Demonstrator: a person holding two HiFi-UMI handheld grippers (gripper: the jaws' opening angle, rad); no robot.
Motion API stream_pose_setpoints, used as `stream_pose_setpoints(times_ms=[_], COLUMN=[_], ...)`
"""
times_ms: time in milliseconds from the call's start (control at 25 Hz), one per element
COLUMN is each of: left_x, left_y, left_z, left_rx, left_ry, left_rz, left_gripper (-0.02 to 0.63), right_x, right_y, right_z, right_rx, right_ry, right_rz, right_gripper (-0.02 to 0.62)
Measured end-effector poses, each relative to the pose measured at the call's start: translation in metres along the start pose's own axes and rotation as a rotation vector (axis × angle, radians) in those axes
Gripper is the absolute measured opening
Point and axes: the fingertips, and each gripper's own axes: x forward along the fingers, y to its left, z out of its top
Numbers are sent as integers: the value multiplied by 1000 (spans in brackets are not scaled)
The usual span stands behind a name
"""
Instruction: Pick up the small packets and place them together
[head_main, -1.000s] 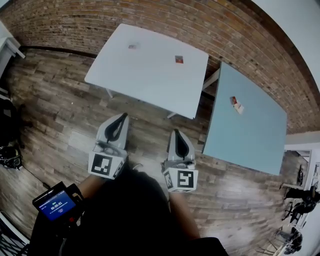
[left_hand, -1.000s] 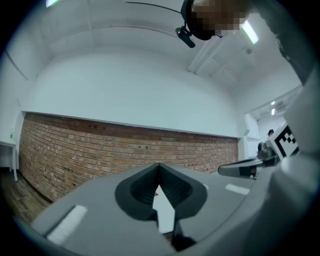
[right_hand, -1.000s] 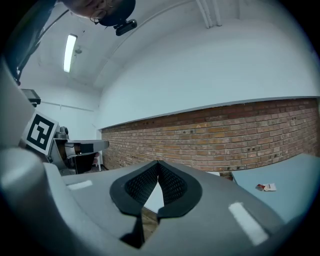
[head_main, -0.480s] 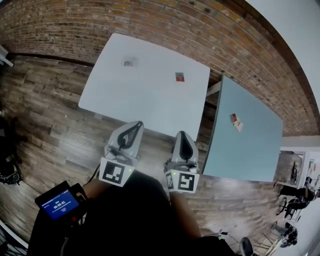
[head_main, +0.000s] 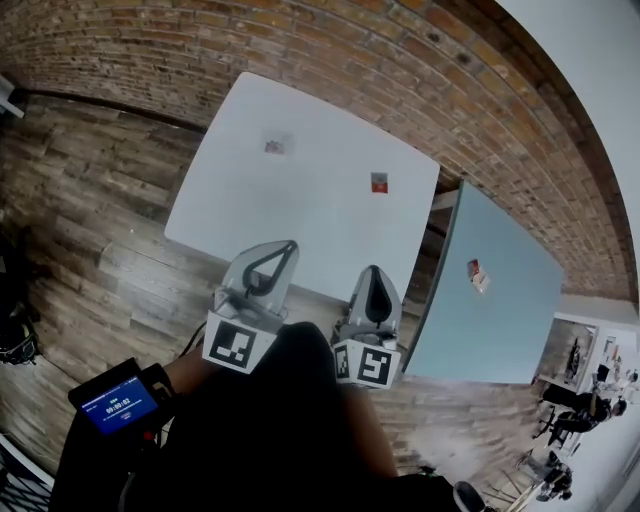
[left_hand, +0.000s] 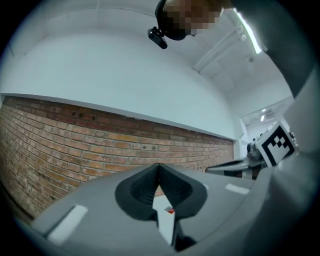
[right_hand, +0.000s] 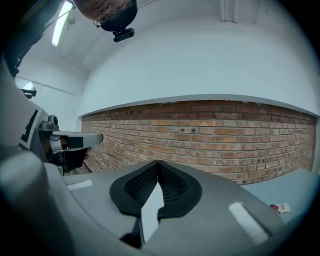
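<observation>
Since nothing is grabbed yet, I hold left gripper (head_main: 291, 245) and right gripper (head_main: 372, 270) pinched closed and empty at the white table's (head_main: 240, 205) near edge, ready to reach. Red packet (head_main: 380, 182) sits by the far right corner, pale packet (head_main: 275, 145) toward the far left. Third packet (head_main: 477, 275) lies on the blue table (head_main: 500, 335), toward its far edge.

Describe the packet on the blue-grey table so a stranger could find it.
Facing the brick wall, take the blue-grey table at the right. The small red-and-white packet lies alone on it; the other two packets lie on the white table.
</observation>
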Motion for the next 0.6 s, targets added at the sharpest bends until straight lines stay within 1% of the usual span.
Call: stream_pose_setpoints(times_ms=[80,280,360,440,600], left_x=[2,21,27,38,63], left_y=[9,32,30,28,26], left_z=[-1,-12,-14,-16,-13], left_rx=[-30,-149,-146,-108,-114], left_ry=[4,-12,0,16,7], left_rz=[30,97,97,85,107], left_gripper=[2,2,2,2,2], right_x=[4,36,42,49,65], right_y=[0,-7,-11,-19,-42], right_z=[-3,-11,-15,-16,-14], right_rx=[-2,1,2,3,9], right_ry=[19,36,47,50,34], right_rz=[7,22,41,51,68], right_gripper=[3,3,3,3,3])
